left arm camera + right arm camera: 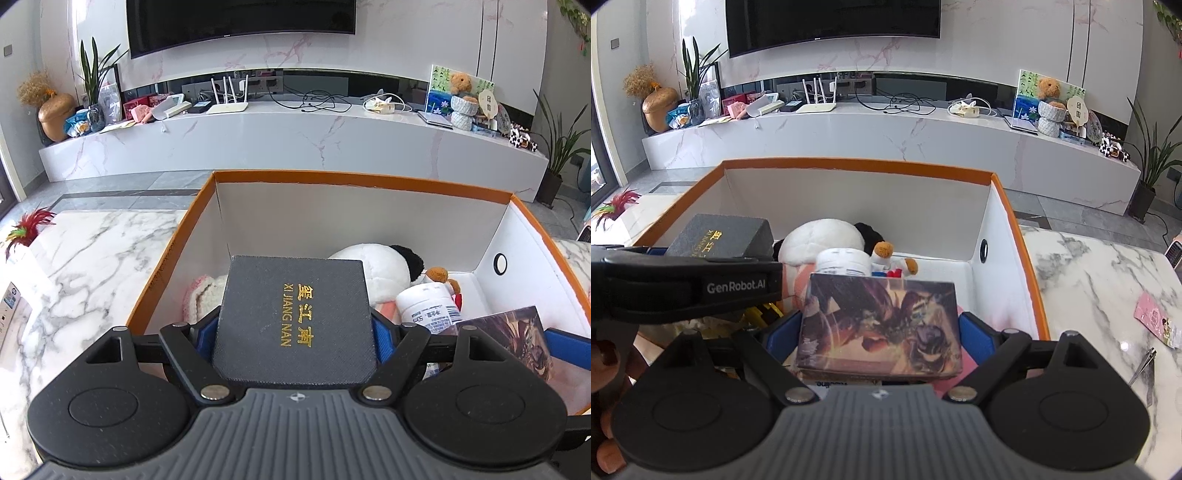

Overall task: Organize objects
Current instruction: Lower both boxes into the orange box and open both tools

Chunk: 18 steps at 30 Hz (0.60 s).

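Two grippers work side by side over an orange-rimmed cardboard box with white inner walls, which sits on a marble table. In the left wrist view the left gripper has its jaws spread wide and pinching a dark grey box by its two long sides, the blue pads pressed against them; the lid is textured and carries gold Chinese characters above the words XI JIANG NAN. It hangs at the centre of the frame, above the big box's left half. In the right wrist view the right gripper is likewise wide and clamped on a flat box printed with a dragon picture in browns and purples, blue pads on both sides, low in the centre of the frame over the near right part of the big box. Below and beyond them, at the middle of the frame, lie a white and black plush toy, a white bottle and a small toy bear. At the right edge a pink card lies on the marble.
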Available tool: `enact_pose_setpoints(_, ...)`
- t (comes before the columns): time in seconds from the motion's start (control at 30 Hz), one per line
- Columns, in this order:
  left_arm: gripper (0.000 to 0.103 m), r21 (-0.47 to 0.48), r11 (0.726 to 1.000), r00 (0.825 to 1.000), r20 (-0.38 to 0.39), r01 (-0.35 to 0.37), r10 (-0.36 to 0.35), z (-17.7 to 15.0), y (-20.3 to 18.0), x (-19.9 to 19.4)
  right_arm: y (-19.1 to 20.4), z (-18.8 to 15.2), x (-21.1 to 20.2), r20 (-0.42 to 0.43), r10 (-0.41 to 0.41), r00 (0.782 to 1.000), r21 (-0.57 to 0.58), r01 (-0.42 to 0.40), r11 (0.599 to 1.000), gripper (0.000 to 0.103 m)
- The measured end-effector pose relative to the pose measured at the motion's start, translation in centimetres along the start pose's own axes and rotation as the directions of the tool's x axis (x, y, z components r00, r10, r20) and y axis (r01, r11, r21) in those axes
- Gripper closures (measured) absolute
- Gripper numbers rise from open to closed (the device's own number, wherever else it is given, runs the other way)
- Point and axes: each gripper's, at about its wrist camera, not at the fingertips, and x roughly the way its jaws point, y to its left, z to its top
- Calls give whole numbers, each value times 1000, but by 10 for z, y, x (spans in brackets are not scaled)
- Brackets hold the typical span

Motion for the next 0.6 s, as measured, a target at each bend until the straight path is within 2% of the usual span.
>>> enact_pose_setpoints(0.27,12,-3,1000,1000,3,-13,13,0,-2,0,-3,0,1,-7,-6,1000,-5,6,1000,8)
enact_pose_setpoints(0.6,12,-90,995,999,11,43,-43,3,9,-7,-4,-1,0,-2,-5,1000,-2,5,1000,6)
